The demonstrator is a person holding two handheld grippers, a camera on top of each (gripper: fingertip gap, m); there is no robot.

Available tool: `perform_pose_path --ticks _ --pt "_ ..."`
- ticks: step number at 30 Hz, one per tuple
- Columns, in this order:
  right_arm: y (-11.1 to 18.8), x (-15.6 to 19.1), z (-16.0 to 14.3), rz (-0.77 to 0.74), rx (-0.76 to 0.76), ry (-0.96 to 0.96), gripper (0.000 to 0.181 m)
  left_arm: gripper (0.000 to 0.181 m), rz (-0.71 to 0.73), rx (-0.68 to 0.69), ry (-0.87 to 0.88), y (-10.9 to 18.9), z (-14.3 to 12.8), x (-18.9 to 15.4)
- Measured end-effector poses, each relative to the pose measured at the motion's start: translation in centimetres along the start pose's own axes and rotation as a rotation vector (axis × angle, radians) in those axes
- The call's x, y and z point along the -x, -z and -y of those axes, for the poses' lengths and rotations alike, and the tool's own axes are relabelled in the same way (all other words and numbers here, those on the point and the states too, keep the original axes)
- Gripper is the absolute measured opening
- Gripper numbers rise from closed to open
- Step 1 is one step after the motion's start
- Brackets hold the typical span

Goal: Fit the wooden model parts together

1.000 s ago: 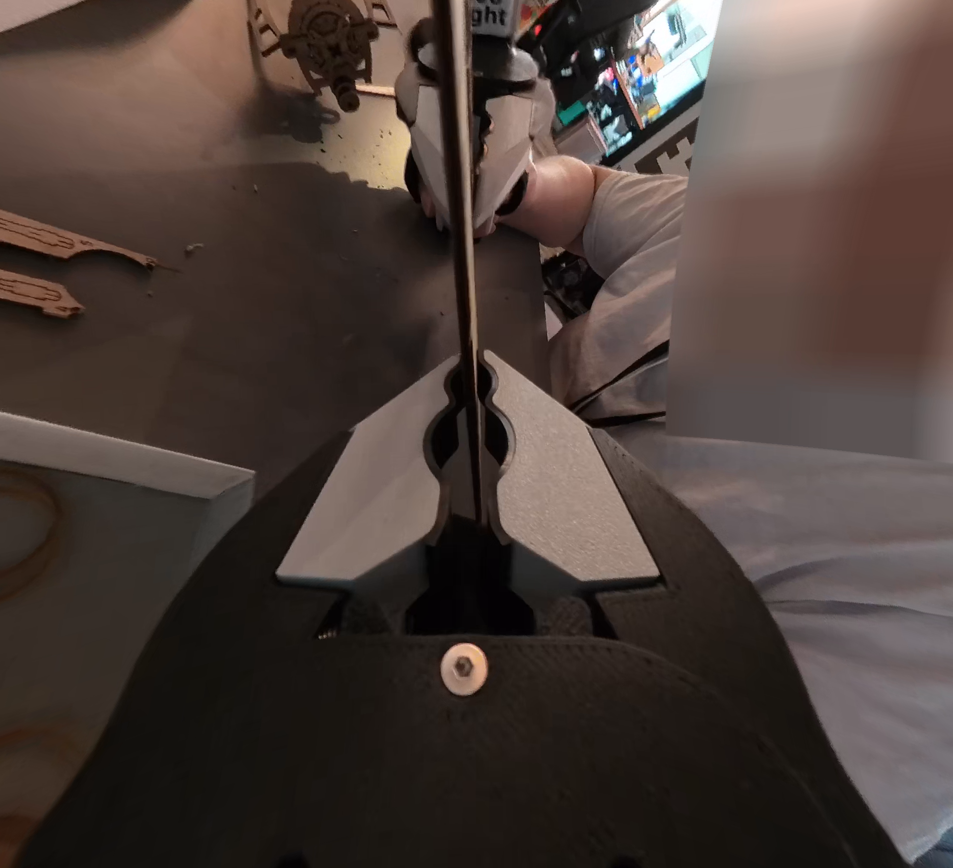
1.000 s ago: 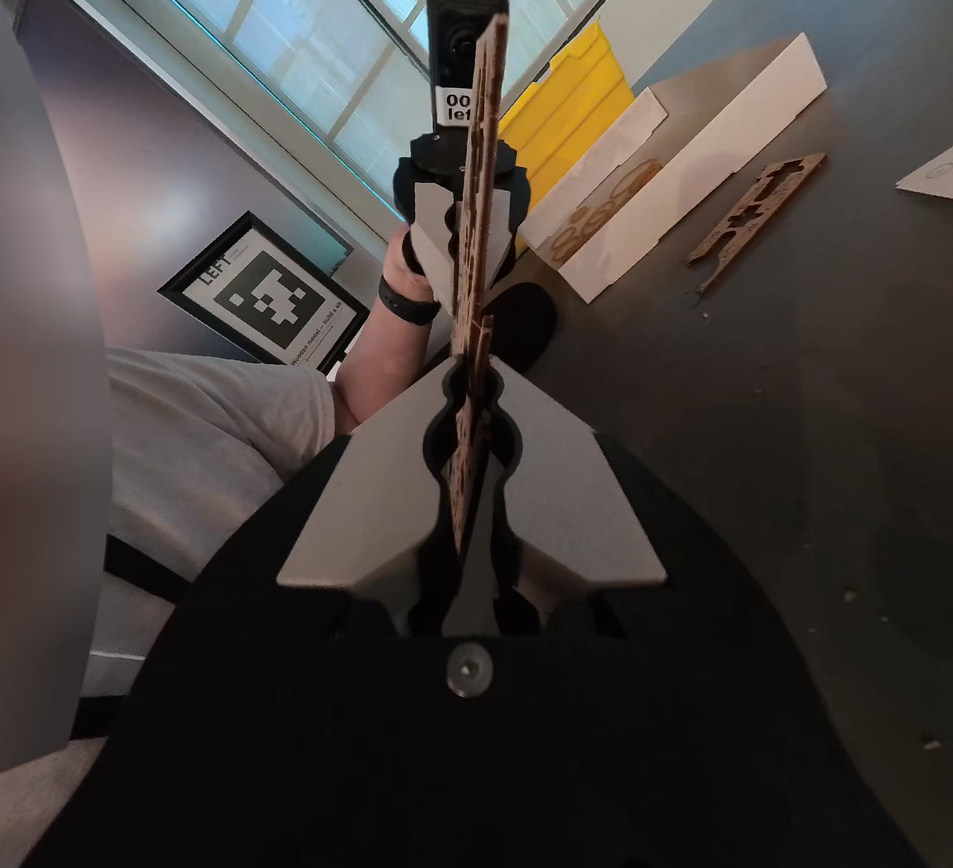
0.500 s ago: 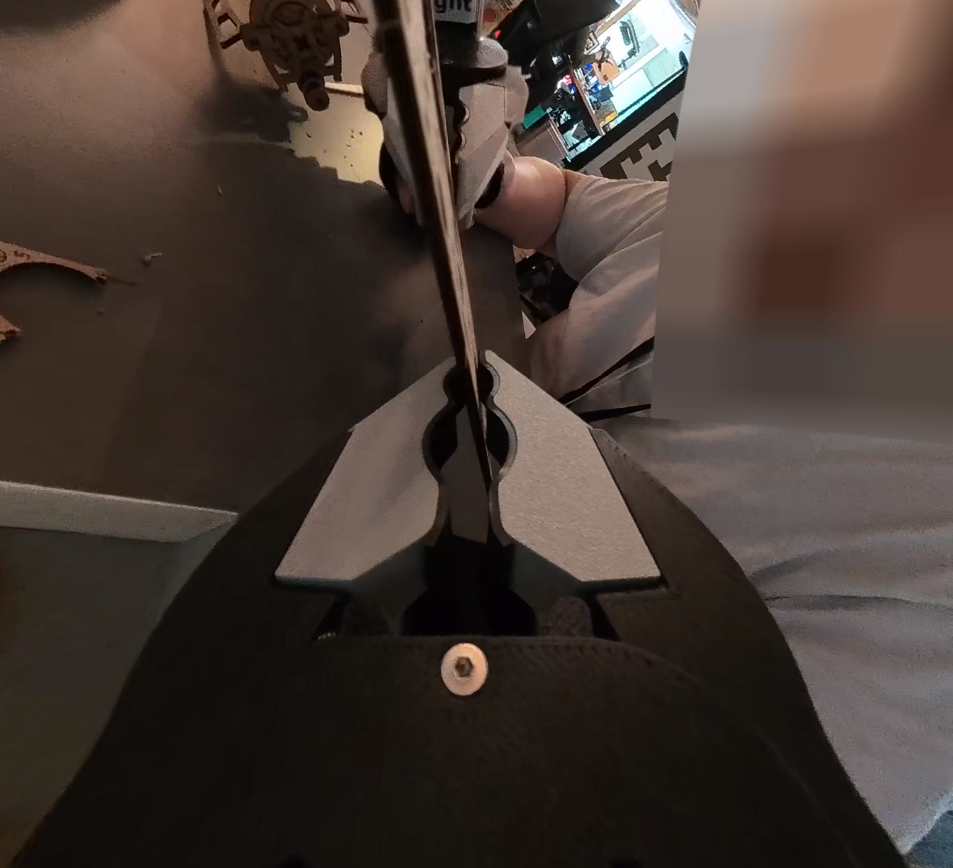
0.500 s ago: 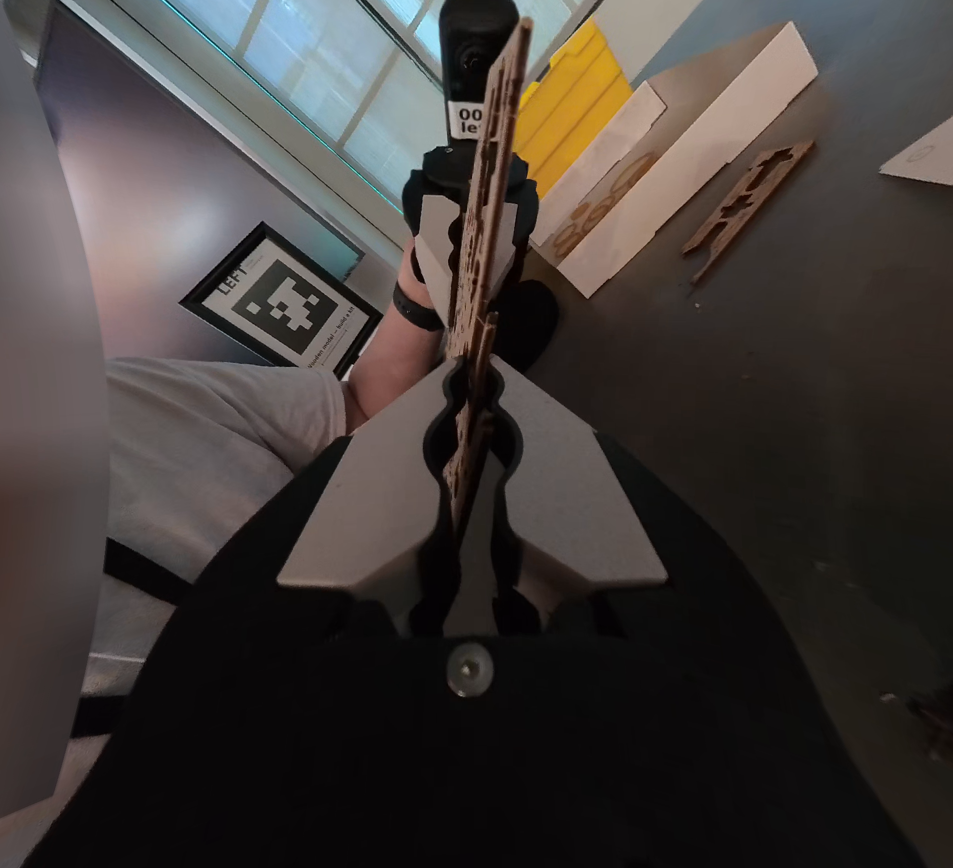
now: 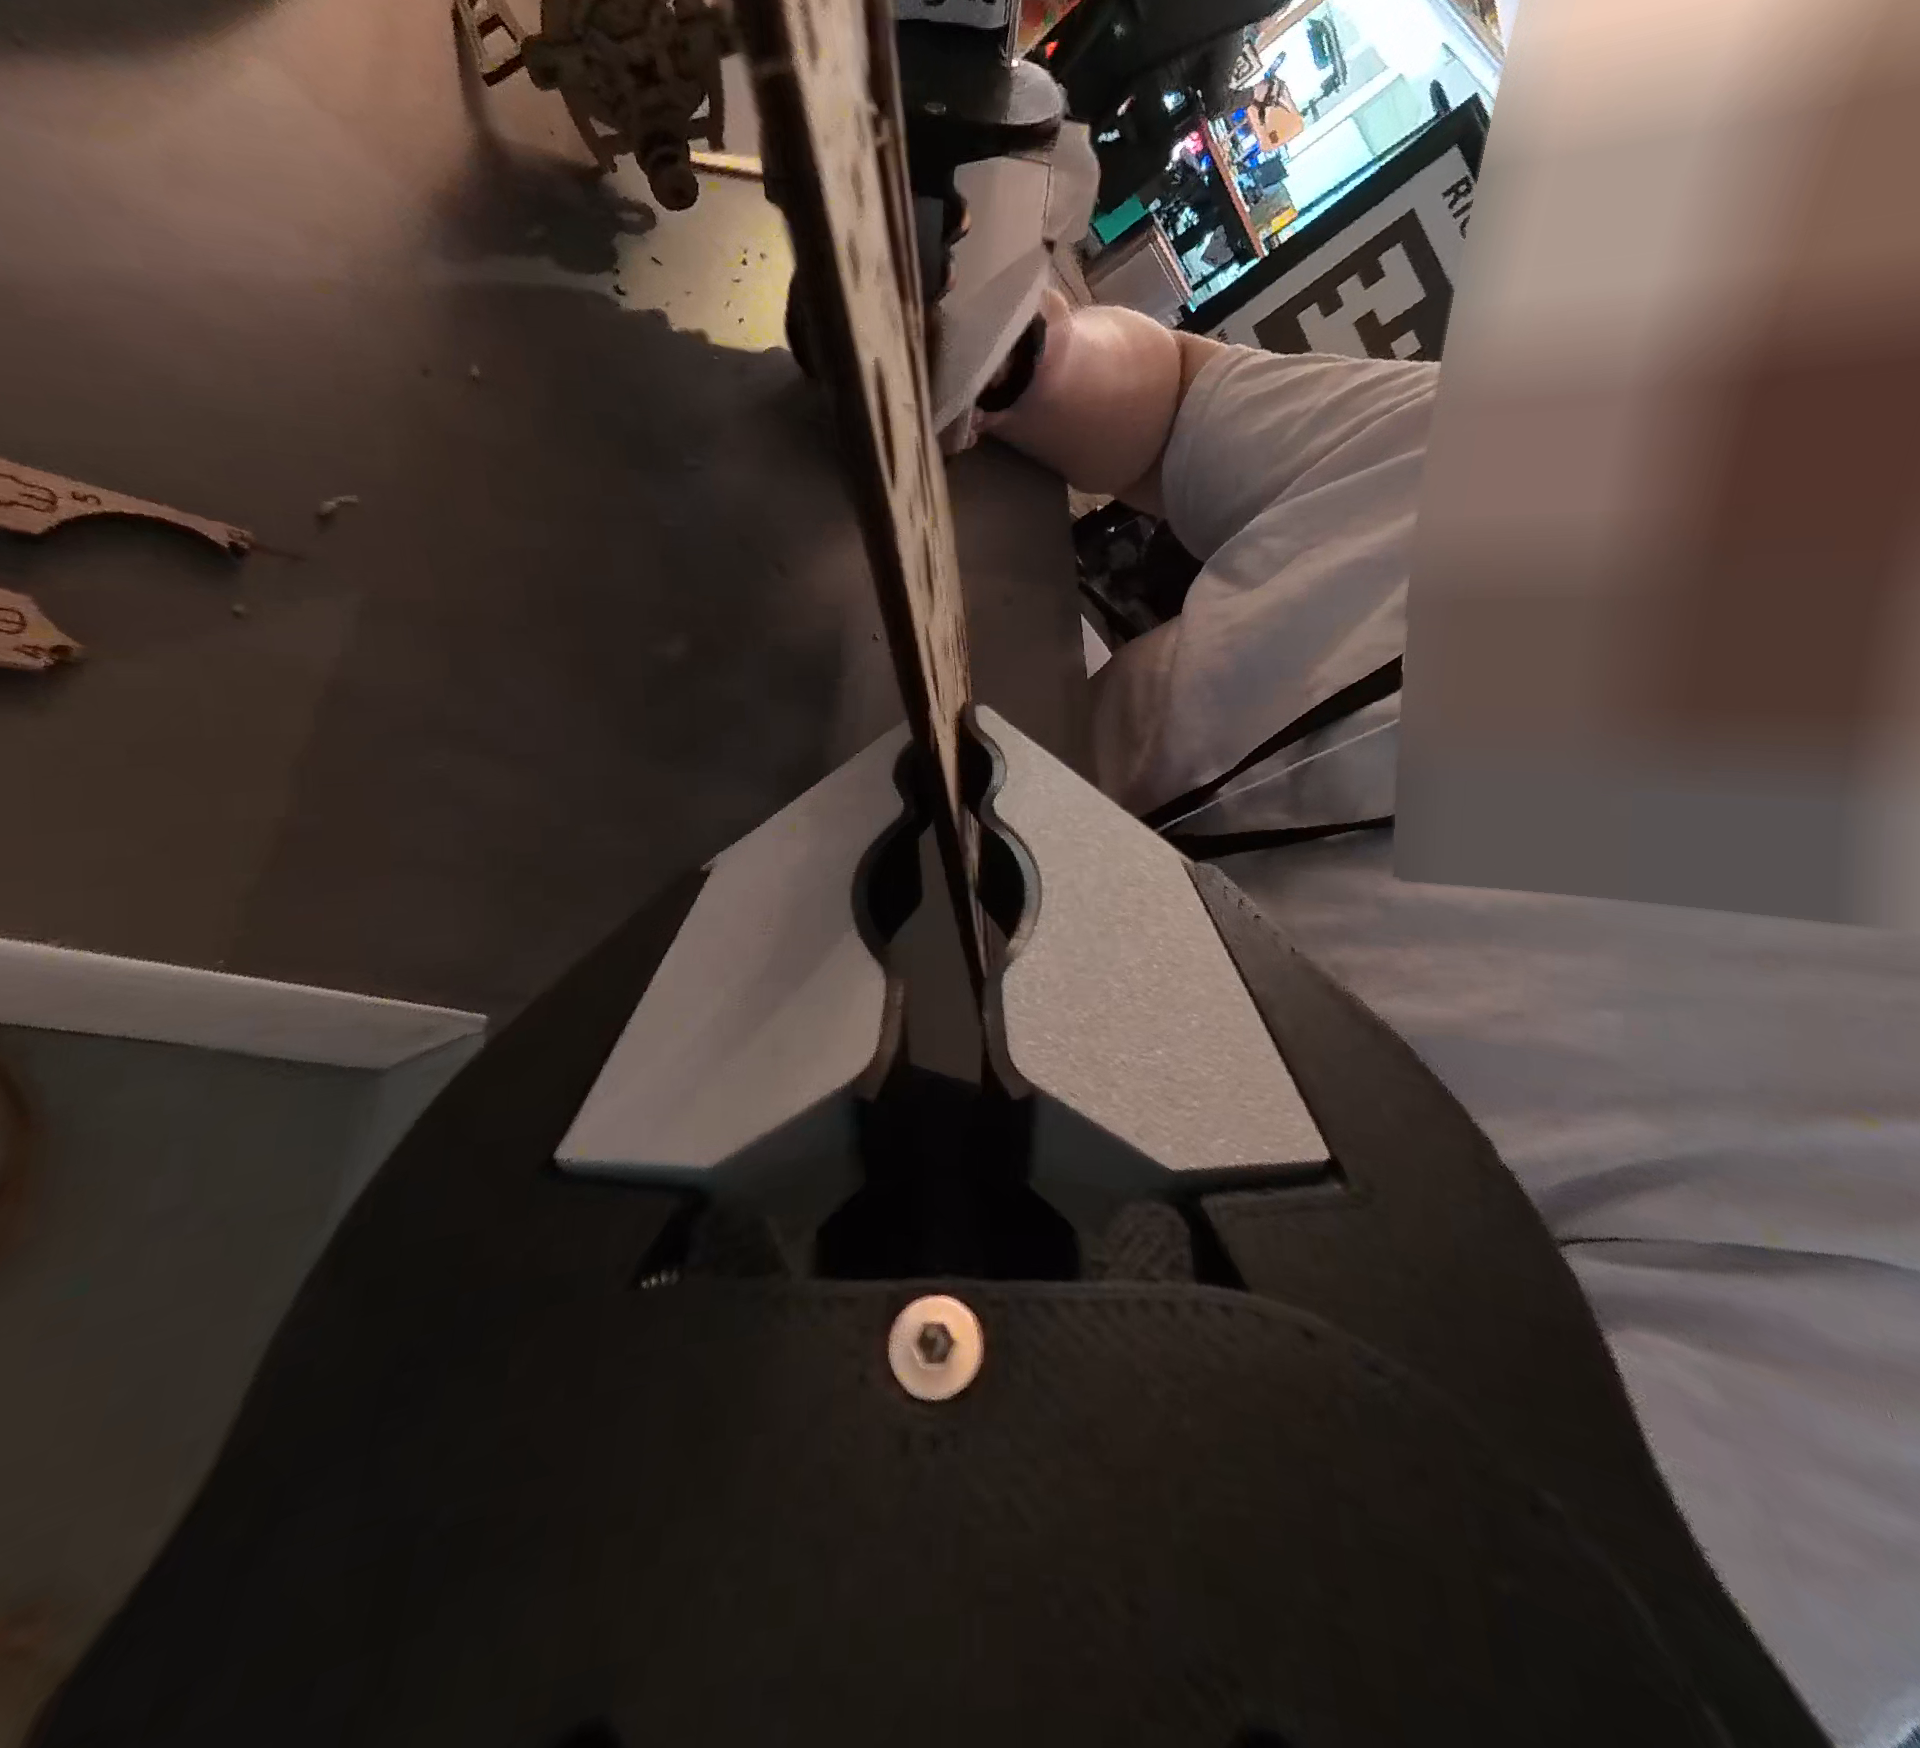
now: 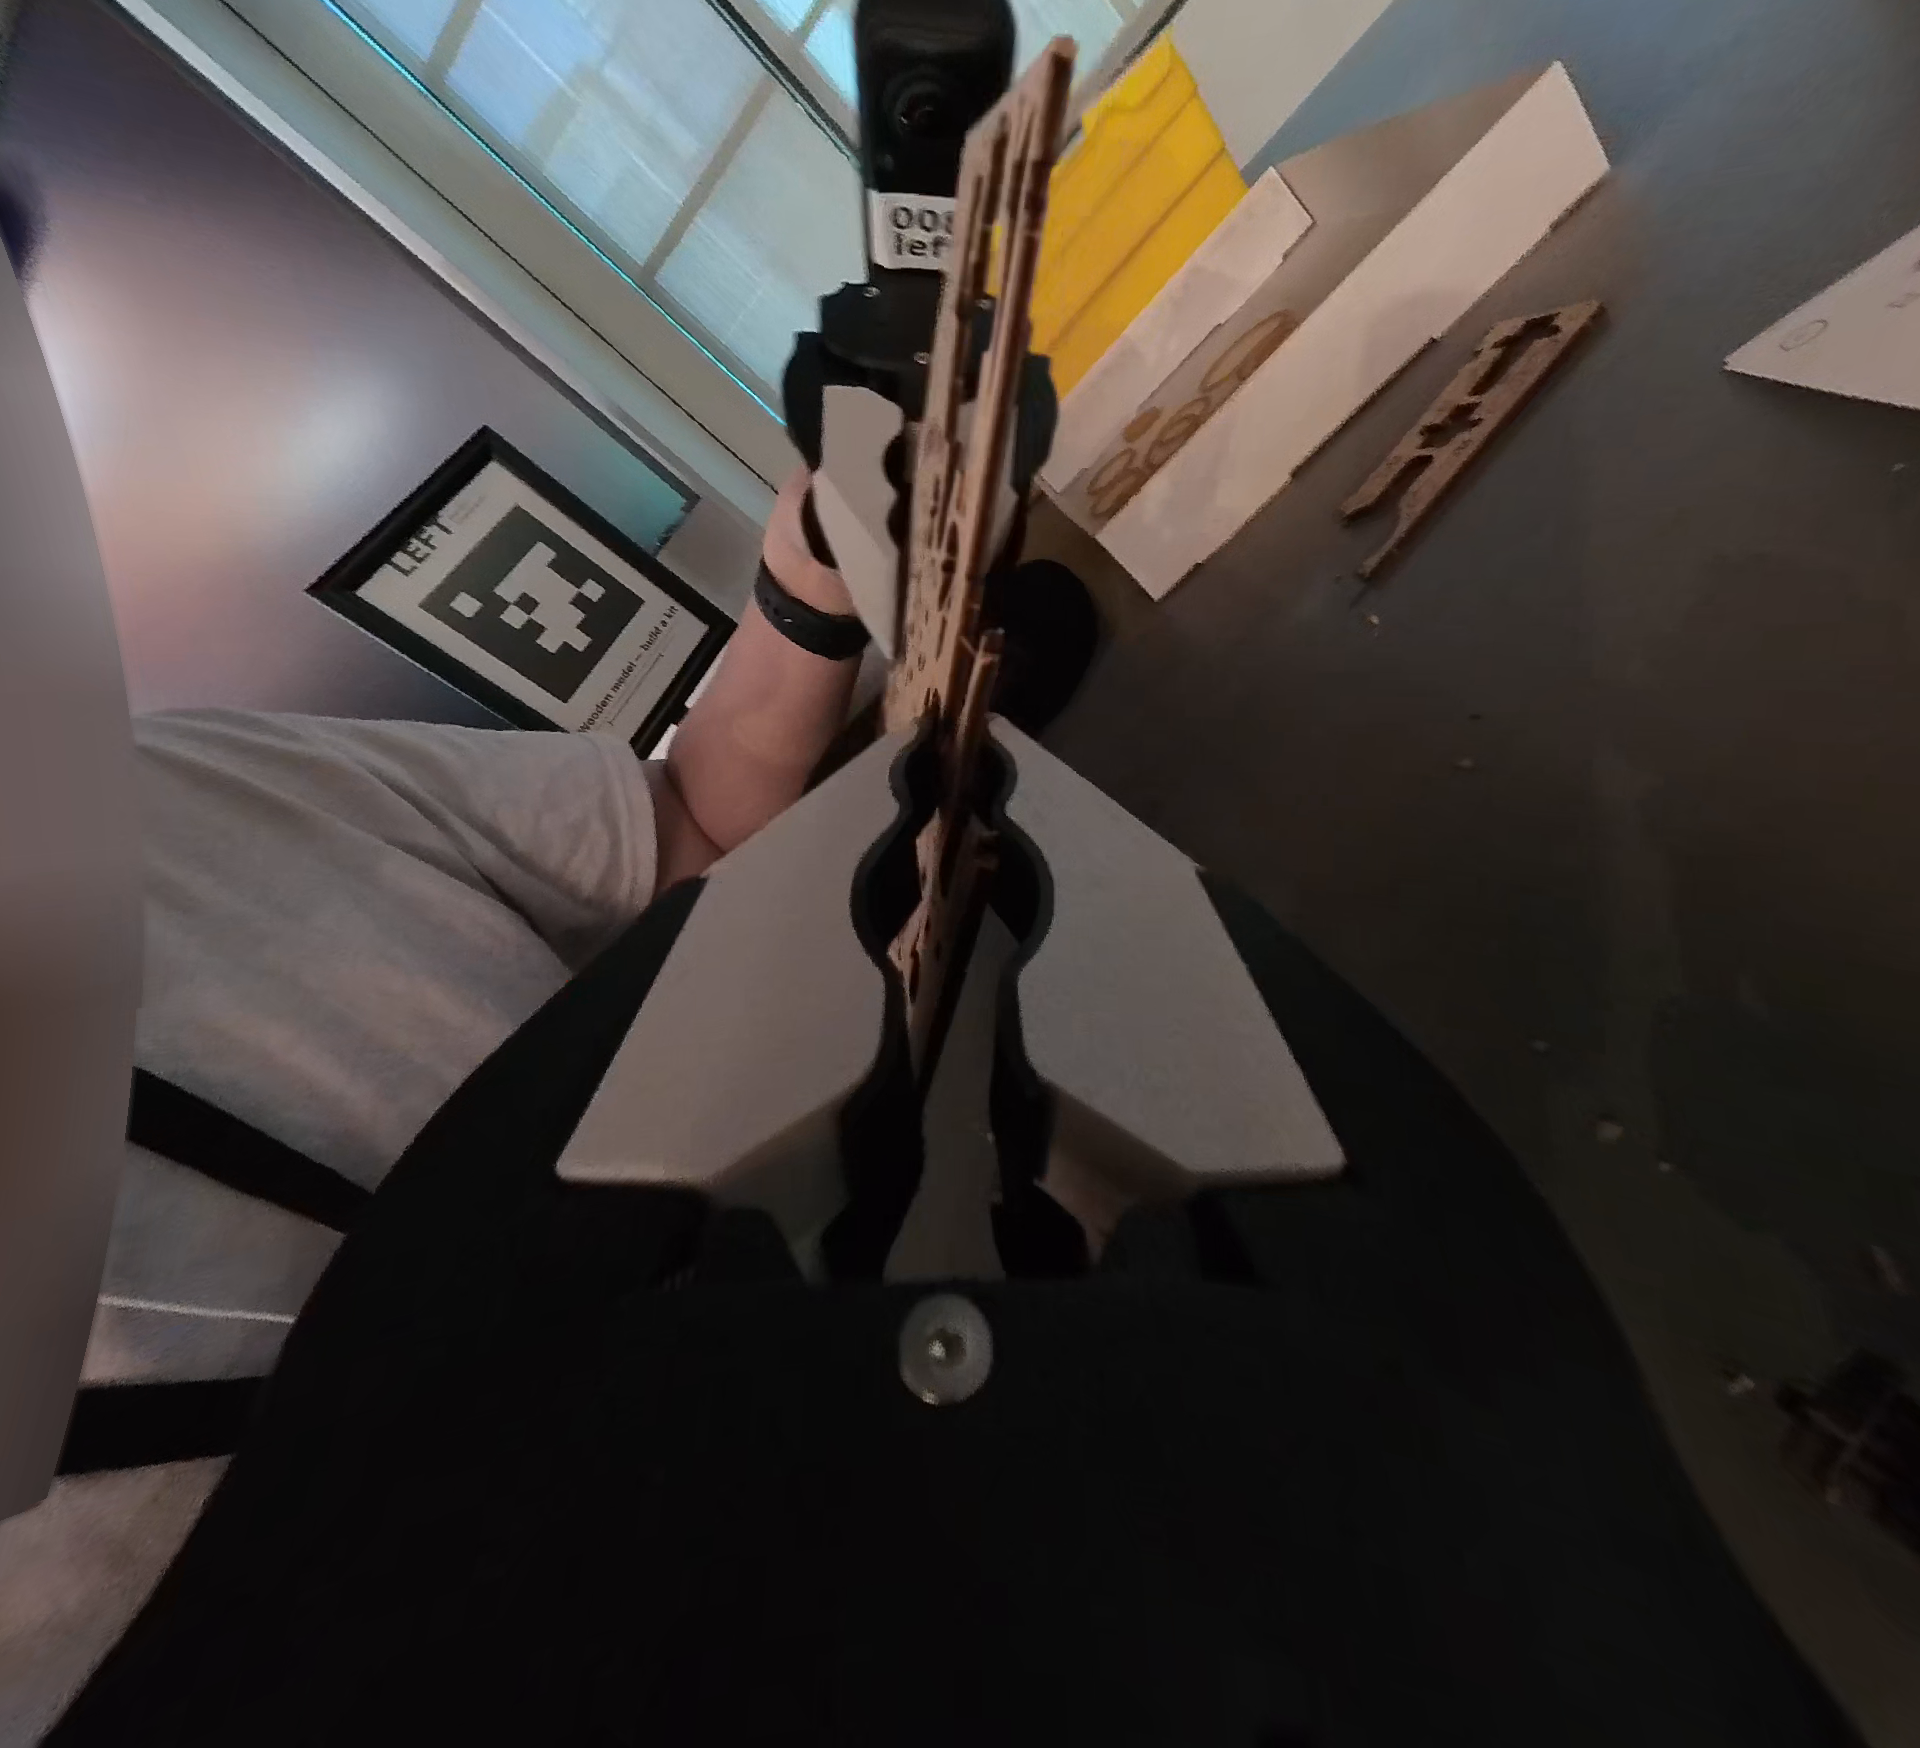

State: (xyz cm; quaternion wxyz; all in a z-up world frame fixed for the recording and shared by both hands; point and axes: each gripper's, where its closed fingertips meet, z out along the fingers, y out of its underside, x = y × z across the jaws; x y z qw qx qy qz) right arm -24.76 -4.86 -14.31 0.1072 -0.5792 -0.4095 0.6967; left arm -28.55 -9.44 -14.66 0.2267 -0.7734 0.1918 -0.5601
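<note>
Tilted further over since before, the wooden sheet (image 5: 883,410) stays pinched by left claw (image 5: 948,763) and right claw (image 6: 951,753); flex gently, gripping evenly.

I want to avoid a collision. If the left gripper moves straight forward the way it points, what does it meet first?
Most likely the right gripper, which faces the left gripper along the wooden sheet that both clamp. Depth is hard to judge.

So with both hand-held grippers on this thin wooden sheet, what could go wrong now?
1. The wooden sheet is thin and full of cut-outs; held by the left hand-held gripper and right hand-held gripper at opposite ends, twisting may snap it.
2. Each grips only an edge, so it might slip out.
3. If dropped, it could hit the half-built model on the table.
</note>
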Motion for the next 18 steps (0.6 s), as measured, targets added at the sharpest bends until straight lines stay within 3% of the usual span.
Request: perform_pose_path --ticks 2,5,9,13,18 --pt "0.1 0.5 0.4 0.024 -0.023 0.021 0.003 0.001 -0.018 -0.010 0.014 0.1 0.1 -0.1" --pt "0.9 0.7 2.1 0.024 -0.112 0.032 0.018 0.001 -0.018 -0.013 0.022 0.4 0.1 0.0" --pt "2.5 0.9 4.3 0.017 -0.223 0.052 0.019 0.001 -0.016 -0.030 0.012 1.3 0.3 -0.4" --pt "3.5 0.4 5.4 -0.045 -0.283 0.085 0.018 0.001 -0.040 -0.171 -0.024 3.9 2.4 -2.0" --pt "5.0 0.1 6.1 -0.166 -0.185 0.172 0.006 0.001 -0.028 -0.358 -0.065 6.9 4.7 -2.6"
